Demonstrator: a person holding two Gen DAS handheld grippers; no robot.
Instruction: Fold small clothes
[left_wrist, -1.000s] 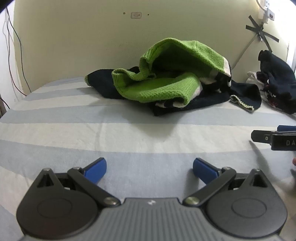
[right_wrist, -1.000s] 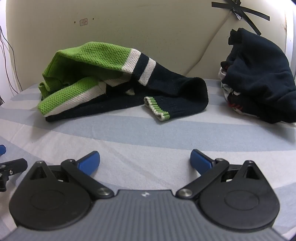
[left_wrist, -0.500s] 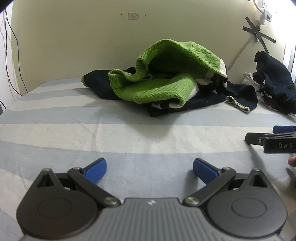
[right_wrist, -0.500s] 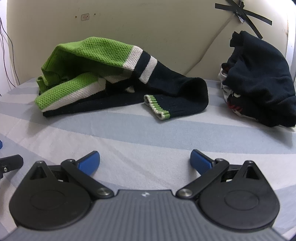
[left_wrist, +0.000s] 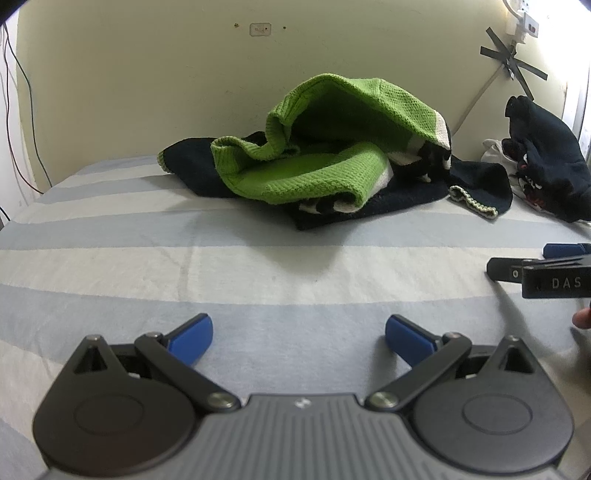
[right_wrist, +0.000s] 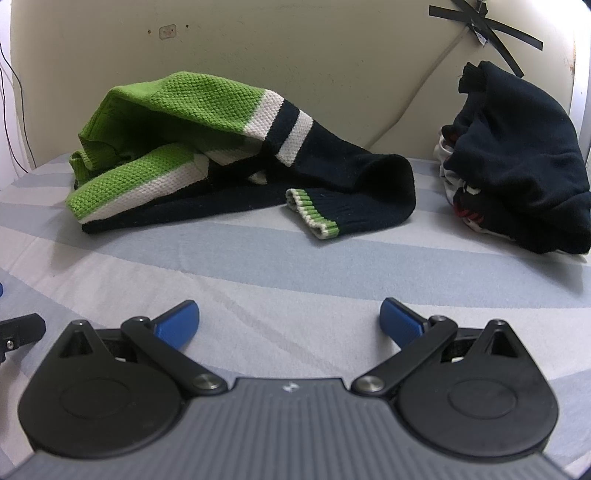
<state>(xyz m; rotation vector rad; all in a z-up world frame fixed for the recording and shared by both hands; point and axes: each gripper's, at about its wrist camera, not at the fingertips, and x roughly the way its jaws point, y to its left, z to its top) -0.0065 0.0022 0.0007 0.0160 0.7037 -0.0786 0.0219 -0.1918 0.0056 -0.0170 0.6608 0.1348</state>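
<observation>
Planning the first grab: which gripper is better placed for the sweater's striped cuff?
Right gripper: the cuff lies almost straight ahead of its open jaws. From the left gripper, it sits far right.

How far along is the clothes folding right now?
Nothing looks folded yet. The green, white and navy knitted sweater lies crumpled on the striped bedsheet, and the dark navy garment pile sits untouched. Left tongs and right tongs are open, holding nothing. All folding remains.
</observation>
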